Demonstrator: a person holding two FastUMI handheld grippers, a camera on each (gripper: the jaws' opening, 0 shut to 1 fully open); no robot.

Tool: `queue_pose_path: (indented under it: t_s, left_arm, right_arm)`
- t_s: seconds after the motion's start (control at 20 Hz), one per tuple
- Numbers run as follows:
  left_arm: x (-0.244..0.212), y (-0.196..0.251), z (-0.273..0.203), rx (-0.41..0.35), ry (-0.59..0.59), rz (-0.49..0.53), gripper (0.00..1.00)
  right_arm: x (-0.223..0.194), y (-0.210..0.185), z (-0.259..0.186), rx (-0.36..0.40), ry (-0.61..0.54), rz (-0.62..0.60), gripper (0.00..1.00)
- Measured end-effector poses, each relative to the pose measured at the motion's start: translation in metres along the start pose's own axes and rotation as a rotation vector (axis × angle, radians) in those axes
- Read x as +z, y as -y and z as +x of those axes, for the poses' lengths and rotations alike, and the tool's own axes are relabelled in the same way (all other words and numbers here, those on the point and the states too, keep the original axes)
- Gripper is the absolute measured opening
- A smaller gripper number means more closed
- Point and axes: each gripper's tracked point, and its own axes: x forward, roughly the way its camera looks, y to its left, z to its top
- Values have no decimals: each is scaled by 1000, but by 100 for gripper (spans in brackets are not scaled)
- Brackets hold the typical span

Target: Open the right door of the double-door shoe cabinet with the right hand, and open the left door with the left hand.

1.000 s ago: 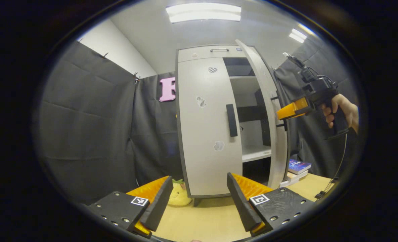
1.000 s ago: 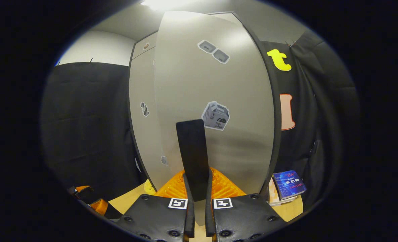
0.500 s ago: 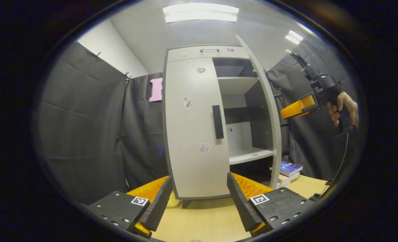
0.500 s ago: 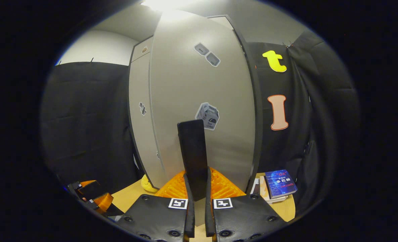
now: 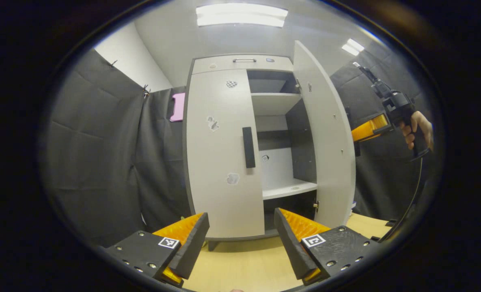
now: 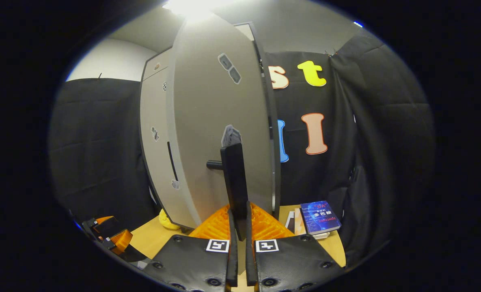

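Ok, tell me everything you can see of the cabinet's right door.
The right door is a tall, flat, pale grey panel that looks like laminated board, swung wide open on its hinged side, baring the shelves. In the right gripper view its outer face carries stickers and a dark vertical bar handle held off the panel by a short post. The right gripper is shut on that handle's lower end. Nothing else touches the door.

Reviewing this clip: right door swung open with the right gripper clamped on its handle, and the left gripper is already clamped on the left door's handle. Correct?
Not quite. In the left gripper view the left gripper is open, short of the left door's handle. The right gripper does clamp the right door's handle, right door open.
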Motion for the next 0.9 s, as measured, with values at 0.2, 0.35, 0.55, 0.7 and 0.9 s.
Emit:
queue_pose_path:
  t_s: [0.2, 0.35, 0.55, 0.7, 0.9]
  left_arm:
    - [-1, 20, 2, -46, -5, -8, 93]
    - [-2, 27, 6, -62, -13, -20, 94]
    - [2, 27, 15, -64, -10, -20, 94]
    - [11, 20, 27, -48, -2, -25, 93]
    - [27, 7, 54, -38, 5, -34, 93]
  right_arm:
    - [2, 13, -2, -39, 8, -35, 9]
    - [4, 26, -5, -83, 27, -41, 8]
    - [8, 31, -7, -105, 65, -22, 5]
    - [18, 36, -11, -128, 113, -43, 5]
    - [26, 33, -33, -175, 167, -75, 6]
